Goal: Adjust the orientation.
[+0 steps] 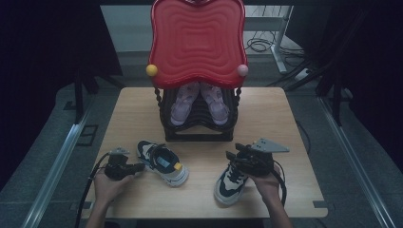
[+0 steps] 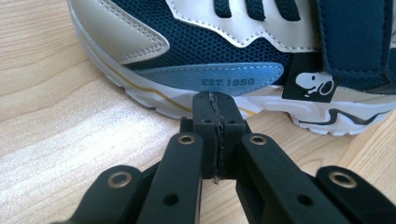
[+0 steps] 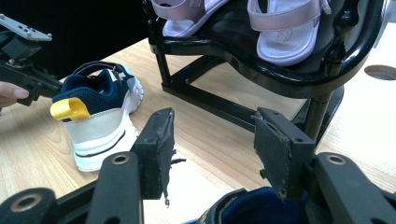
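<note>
Bare wooden tabletop lies open either side of the black tiered shoe rack; its red wavy top tray overhangs the pink sandals, blocking approach from above.

I'm working in what looks like a lab or recording studio: a small wooden table on grey carpet, black curtains around it, metal floor rails, and loose cables beside a desk frame behind.
</note>
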`<state>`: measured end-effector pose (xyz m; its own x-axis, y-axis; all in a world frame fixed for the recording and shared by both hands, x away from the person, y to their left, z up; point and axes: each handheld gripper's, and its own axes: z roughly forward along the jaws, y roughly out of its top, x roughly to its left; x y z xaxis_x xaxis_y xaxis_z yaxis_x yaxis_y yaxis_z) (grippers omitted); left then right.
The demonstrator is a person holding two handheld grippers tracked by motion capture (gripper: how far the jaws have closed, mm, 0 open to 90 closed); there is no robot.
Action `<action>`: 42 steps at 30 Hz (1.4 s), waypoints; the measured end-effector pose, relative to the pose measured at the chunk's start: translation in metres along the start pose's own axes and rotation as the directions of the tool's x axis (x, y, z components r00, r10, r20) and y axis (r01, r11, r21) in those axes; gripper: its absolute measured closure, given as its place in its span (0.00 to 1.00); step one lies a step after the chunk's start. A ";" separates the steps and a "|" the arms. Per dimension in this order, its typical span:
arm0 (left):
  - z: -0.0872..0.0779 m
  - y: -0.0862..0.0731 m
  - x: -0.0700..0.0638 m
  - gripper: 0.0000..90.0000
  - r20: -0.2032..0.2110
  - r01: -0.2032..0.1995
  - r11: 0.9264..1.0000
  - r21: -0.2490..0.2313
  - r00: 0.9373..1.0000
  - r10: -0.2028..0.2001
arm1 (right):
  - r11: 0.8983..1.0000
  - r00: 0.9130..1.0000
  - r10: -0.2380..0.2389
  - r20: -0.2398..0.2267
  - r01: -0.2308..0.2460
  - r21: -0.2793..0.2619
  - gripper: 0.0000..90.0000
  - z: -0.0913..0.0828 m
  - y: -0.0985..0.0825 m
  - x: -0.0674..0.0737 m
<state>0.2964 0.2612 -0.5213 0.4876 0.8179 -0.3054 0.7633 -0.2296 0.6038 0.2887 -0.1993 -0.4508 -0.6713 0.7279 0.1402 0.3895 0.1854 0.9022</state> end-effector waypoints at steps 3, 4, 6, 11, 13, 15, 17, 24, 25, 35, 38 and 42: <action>0.000 0.000 0.001 0.99 0.002 0.002 1.000 -0.002 1.000 -0.002 | 1.000 1.000 0.001 -0.001 -0.001 0.003 0.54 0.000 0.000 0.001; 0.000 0.000 0.001 0.99 0.001 0.002 1.000 -0.003 1.000 -0.002 | 1.000 1.000 -0.001 -0.001 0.001 0.002 0.54 0.000 0.000 0.001; 0.000 0.000 0.001 0.98 -0.001 0.002 1.000 -0.004 1.000 -0.002 | 1.000 1.000 -0.001 -0.001 0.002 0.001 0.54 0.000 0.000 0.001; 0.000 0.000 0.001 0.97 -0.015 -0.003 1.000 -0.008 1.000 0.003 | 1.000 1.000 -0.003 -0.001 0.003 0.000 0.54 -0.001 0.000 0.000; -0.001 0.000 0.001 0.96 -0.021 -0.007 1.000 -0.010 1.000 0.006 | 1.000 1.000 -0.004 0.001 0.004 -0.001 0.54 -0.001 0.000 0.000; -0.004 -0.001 0.001 0.93 -0.026 -0.011 1.000 -0.019 1.000 0.010 | 1.000 1.000 -0.003 0.003 0.003 -0.004 0.54 -0.002 0.000 0.000; -0.009 0.000 0.003 0.90 -0.028 -0.008 0.999 -0.037 1.000 0.007 | 1.000 1.000 -0.002 0.004 0.002 -0.007 0.54 -0.003 0.001 -0.001; -0.032 0.001 -0.001 0.77 -0.014 -0.017 0.994 -0.105 1.000 0.015 | 1.000 1.000 -0.002 -0.009 0.002 -0.007 0.58 -0.003 0.001 0.000; -0.034 0.001 -0.002 0.74 -0.013 -0.018 0.994 -0.112 1.000 0.016 | 1.000 1.000 -0.001 -0.022 0.001 -0.006 0.61 -0.003 0.001 0.001; -0.057 0.005 -0.021 0.57 0.033 -0.049 0.982 -0.180 0.998 0.055 | 0.999 0.995 -0.036 -0.092 0.037 0.015 0.86 -0.001 0.002 0.007; -0.064 0.005 -0.027 0.55 0.037 -0.062 0.979 -0.196 0.997 0.071 | 0.999 0.993 -0.046 -0.113 0.049 0.021 0.94 -0.001 0.002 0.008; -0.070 0.006 -0.031 0.53 0.040 -0.069 0.976 -0.207 0.996 0.079 | 0.997 0.990 -0.061 -0.130 0.065 0.027 1.00 0.001 0.003 0.010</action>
<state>0.2557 0.2714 -0.4567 0.5629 0.7755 -0.2859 0.6238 -0.1716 0.7625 0.2835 -0.1910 -0.4472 -0.7702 0.6230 0.1368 0.3621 0.2505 0.8979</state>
